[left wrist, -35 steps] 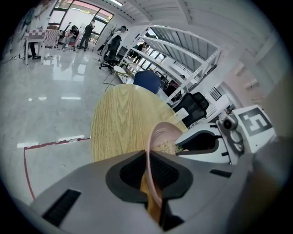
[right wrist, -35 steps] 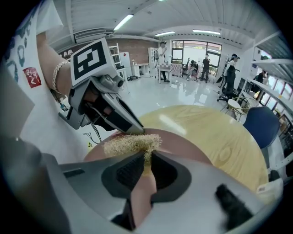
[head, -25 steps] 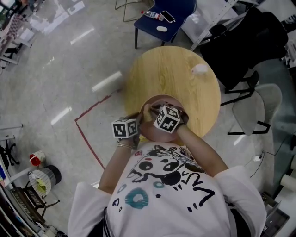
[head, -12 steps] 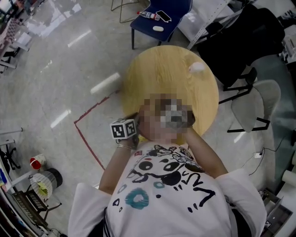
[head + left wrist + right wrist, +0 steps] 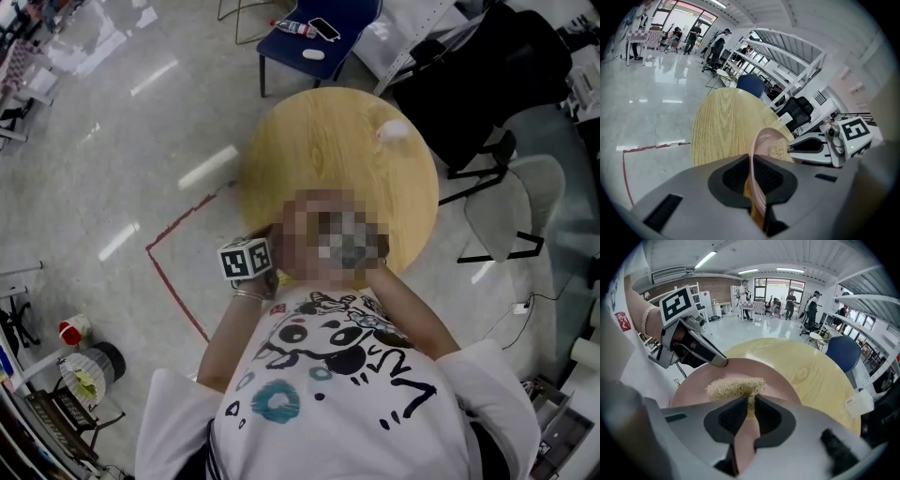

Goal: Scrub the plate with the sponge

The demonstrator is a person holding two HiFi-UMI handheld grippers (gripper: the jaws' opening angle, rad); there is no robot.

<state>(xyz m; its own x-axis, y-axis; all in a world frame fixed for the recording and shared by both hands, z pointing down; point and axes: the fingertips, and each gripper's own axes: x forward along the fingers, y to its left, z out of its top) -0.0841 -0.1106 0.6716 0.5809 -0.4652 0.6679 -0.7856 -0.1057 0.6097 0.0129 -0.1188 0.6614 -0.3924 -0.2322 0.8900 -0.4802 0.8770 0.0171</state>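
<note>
Your left gripper [image 5: 751, 161] is matte grey with black ribbed pads, and your right gripper [image 5: 749, 404] has the same colours. The marker cube [image 5: 246, 259] on the left one is white with black square patterns. The pale pink round plate [image 5: 740, 366] is one even colour, and the tan fibrous sponge [image 5: 733, 387] is straw-yellow. The round wooden table [image 5: 328, 141] shows light yellow grain. Your white T-shirt [image 5: 328, 403] bears a black cartoon print with a teal ring. A dark red line [image 5: 173, 289] crosses the glossy grey floor [image 5: 94, 169].
</note>
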